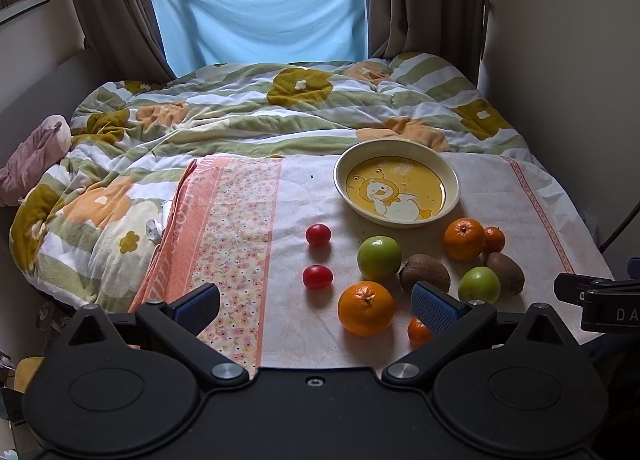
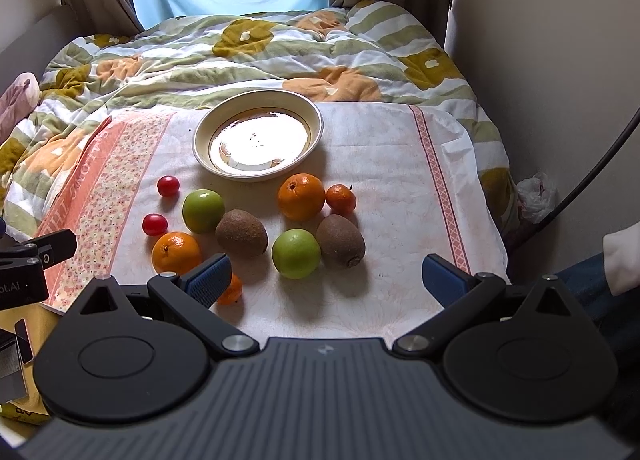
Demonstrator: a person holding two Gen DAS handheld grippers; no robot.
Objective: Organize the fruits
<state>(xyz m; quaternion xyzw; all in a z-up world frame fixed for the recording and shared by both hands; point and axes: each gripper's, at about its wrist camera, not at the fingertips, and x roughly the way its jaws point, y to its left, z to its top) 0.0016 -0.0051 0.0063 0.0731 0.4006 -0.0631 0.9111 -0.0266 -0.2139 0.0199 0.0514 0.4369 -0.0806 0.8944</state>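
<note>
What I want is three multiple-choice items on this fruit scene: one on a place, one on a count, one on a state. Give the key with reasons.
1. Where do the cherry tomatoes lie?
A. In the bowl
B. On the cloth, at the left edge of the fruit group
C. On the quilt

2. How many kiwis are there?
A. One
B. Two
C. Four

3. What state is the bowl in?
A. Upright and empty
B. Piled with fruit
C. Upside down

Key:
1 B, both red tomatoes sit on the cloth, left of the other fruit in both views.
2 B, two brown fuzzy kiwis show.
3 A, its printed inside is bare and faces up.
</note>
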